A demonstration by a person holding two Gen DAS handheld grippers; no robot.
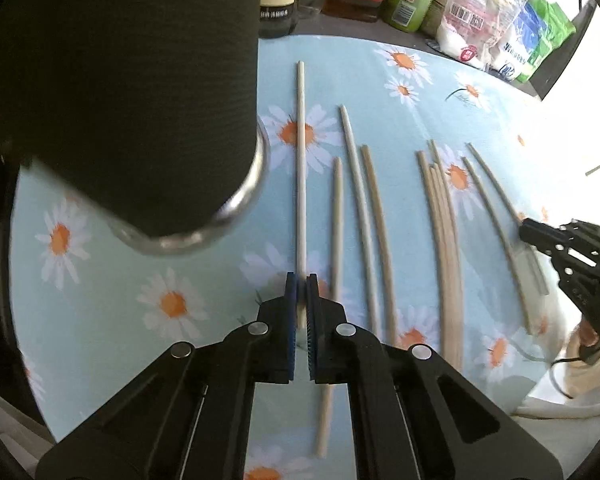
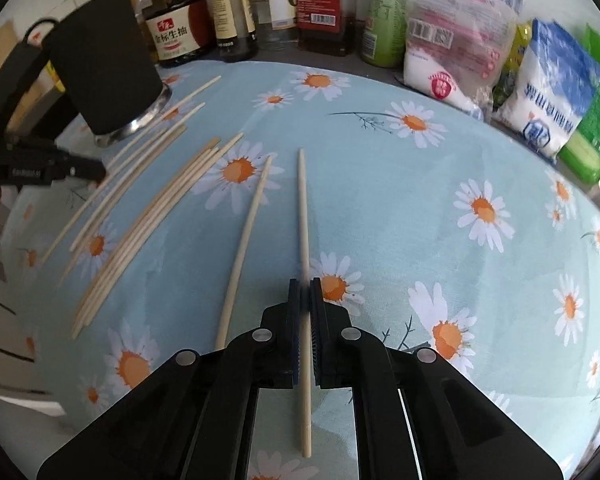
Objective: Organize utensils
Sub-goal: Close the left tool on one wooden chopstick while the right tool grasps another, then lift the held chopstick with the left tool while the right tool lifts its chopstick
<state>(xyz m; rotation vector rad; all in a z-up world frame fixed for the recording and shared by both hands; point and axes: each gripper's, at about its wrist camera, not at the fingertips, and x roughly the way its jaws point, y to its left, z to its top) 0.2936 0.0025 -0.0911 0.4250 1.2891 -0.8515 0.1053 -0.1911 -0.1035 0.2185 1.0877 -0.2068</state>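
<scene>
Left wrist view: the left claw point(image 1: 301, 288) is clenched on a pale wooden chopstick point(image 1: 300, 152), a slim round stick of light, unvarnished-looking wood that runs straight ahead from between the blue pads point(image 1: 290, 300) over the desk point(image 1: 140, 272), which is covered in a light blue cloth printed with white and orange daisies. Whether its far end touches the cloth cannot be told. Just left of it stands a black cylindrical holder point(image 1: 132, 92) with a shiny metal base rim. To the right, more chopsticks lie loose on the cloth: three side by side point(image 1: 364, 216), then a tight bundle point(image 1: 446, 240), then two more point(image 1: 496, 216) near the right claw point(image 1: 526, 232).

Right wrist view: the right claw point(image 2: 305, 300) is clamped on a second chopstick point(image 2: 303, 208) of the same pale wood, pointing forward, with its butt end sticking back past the pads. One single stick point(image 2: 248, 240) lies just left of it, and the bundle point(image 2: 148, 232) lies farther left, near the holder point(image 2: 100, 60). Bottles point(image 2: 180, 28) and bags point(image 2: 460, 36) line the back edge of the desk.
</scene>
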